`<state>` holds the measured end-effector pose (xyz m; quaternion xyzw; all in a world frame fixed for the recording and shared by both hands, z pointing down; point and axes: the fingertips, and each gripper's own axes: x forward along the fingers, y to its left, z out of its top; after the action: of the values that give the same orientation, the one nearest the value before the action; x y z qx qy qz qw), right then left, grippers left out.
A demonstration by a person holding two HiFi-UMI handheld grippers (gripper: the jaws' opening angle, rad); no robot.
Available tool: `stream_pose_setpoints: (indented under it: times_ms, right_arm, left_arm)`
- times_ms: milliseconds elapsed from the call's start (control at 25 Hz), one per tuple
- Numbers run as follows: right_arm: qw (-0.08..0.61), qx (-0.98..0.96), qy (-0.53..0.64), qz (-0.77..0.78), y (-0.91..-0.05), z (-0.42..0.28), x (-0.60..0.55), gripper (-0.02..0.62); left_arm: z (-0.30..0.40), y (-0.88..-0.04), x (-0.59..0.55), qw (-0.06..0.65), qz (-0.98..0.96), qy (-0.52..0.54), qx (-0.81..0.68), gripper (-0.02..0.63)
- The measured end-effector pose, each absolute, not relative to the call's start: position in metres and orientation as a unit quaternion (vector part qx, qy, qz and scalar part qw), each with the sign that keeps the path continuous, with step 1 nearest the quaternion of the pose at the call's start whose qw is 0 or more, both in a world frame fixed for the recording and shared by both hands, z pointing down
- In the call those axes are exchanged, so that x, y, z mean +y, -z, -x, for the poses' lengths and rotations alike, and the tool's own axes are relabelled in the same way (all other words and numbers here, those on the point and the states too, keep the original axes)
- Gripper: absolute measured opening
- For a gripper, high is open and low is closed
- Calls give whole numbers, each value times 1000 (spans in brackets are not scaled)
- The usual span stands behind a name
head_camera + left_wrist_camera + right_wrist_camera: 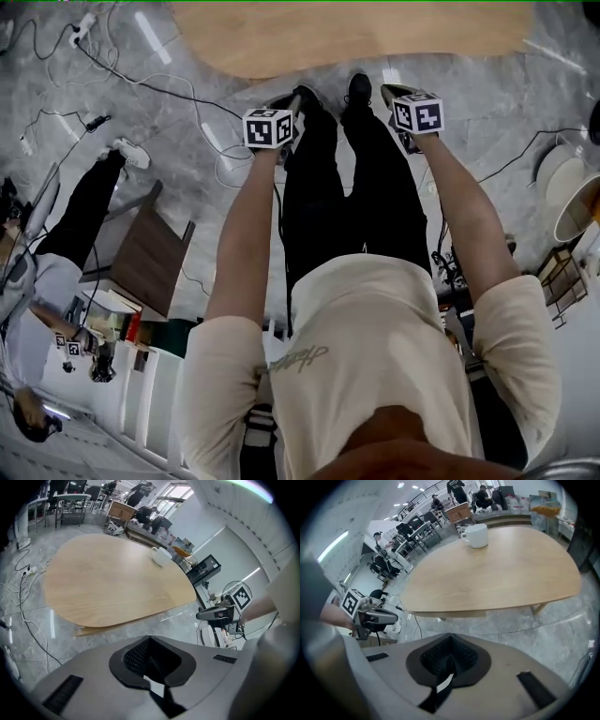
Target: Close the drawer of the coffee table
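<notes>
The coffee table [347, 33] has a light wooden, rounded top and stands on grey marble floor just ahead of my feet. A white cup [161, 556] [476, 535] sits on its far side. Under the near edge a wooden strip, the drawer front [93, 629] [461, 614], sticks out a little. My left gripper [298, 95] [149, 641] and right gripper [394, 91] [451, 637] are held side by side above the floor, short of the table edge and not touching it. Both are shut with nothing between the jaws.
Cables and a power strip [84, 23] trail over the floor at the left. A small brown side table [150, 258] and another person [56, 253] are at my left. White round containers [567, 187] stand at the right. Desks and people fill the far room.
</notes>
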<state>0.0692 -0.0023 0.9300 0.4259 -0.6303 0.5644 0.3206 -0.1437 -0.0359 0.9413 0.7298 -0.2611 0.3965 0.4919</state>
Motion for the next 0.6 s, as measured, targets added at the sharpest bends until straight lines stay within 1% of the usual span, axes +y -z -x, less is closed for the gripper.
stream_pose_setpoints:
  times_ms: [160, 360, 600]
  right_arm:
    - [312, -623, -557, -453, -886, -97, 1, -5]
    - [280, -637, -551, -460, -819, -107, 11, -5]
    - [231, -720, -500, -422, -729, -87, 10, -5]
  left_arm:
    - [142, -890, -41, 461, -748, -408, -247, 5]
    - [149, -827, -25, 422, -763, -433, -227, 5]
    - [138, -742, 5, 385, -788, -434, -206, 5]
